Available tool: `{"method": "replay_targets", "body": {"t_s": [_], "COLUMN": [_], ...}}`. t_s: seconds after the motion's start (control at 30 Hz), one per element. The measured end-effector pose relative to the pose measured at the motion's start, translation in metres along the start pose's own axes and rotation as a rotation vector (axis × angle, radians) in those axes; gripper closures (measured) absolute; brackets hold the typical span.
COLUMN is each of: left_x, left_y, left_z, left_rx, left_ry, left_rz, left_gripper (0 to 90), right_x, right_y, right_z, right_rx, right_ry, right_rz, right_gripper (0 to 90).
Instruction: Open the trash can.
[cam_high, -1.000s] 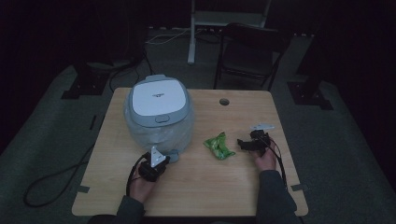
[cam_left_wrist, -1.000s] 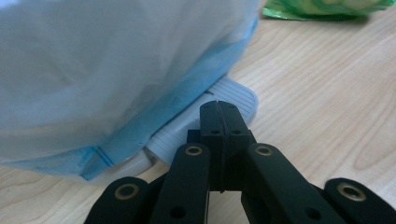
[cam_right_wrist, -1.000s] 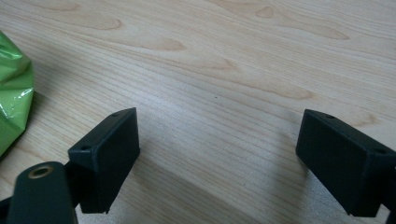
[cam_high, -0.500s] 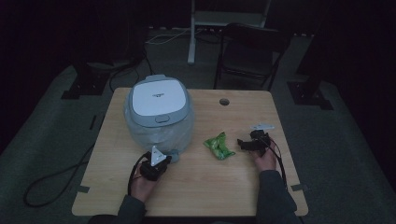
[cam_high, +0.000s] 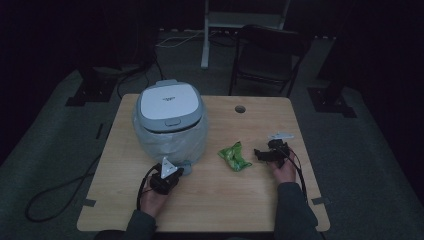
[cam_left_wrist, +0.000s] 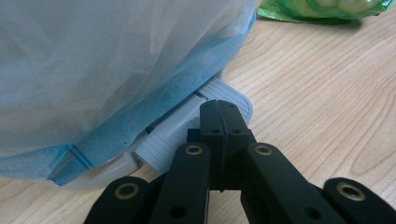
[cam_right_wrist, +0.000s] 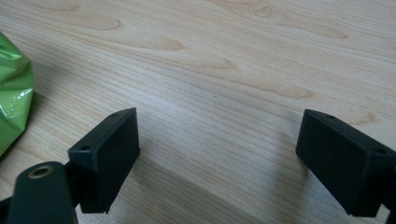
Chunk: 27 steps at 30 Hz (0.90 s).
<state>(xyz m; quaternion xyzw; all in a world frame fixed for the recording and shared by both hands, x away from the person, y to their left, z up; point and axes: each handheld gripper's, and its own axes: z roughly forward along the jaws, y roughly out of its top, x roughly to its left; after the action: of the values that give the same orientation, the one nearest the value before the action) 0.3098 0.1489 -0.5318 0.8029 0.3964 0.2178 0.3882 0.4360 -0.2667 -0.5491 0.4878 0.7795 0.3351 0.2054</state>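
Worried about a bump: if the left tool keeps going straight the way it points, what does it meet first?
Probably the grey ribbed foot pedal at the base of the plastic-lined grey bin; the shut left tool sits right at it, though contact is unclear.

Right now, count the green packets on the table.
1. The green packet lies on the table right of the lidded bin, between both grippers. Others could be hidden inside the bin.

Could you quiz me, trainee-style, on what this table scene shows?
1. True or false: the left tool is shut.
2. What lies between the two tools: (a) a green packet, (b) a red cup, (c) a book?
3. What wraps the lidded bin?

Key: 1 true; it points at the bin's grey pedal. 2 a; the right tool is open beside it. 3 A translucent plastic bag.
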Motion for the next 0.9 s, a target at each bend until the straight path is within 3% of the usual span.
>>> {"method": "replay_targets", "body": {"t_s": [0.3,0.9], "left_x": [0.0000,-0.0004], "left_y": [-0.0009,-0.0035], "left_z": [0.0014,0.0055], "left_rx": [0.018,0.037], "left_ry": [-0.004,-0.006], "left_rz": [-0.015,-0.006], "left_gripper": [90.0,90.0], "right_x": [0.0000,0.0000], "right_y": [0.0000,0.0000], "right_z": [-0.0001,0.0000], "right_rx": [0.001,0.000], "right_ry": [0.000,0.000], "right_rz": [0.000,0.000], "right_gripper": [12.4,12.4]}}
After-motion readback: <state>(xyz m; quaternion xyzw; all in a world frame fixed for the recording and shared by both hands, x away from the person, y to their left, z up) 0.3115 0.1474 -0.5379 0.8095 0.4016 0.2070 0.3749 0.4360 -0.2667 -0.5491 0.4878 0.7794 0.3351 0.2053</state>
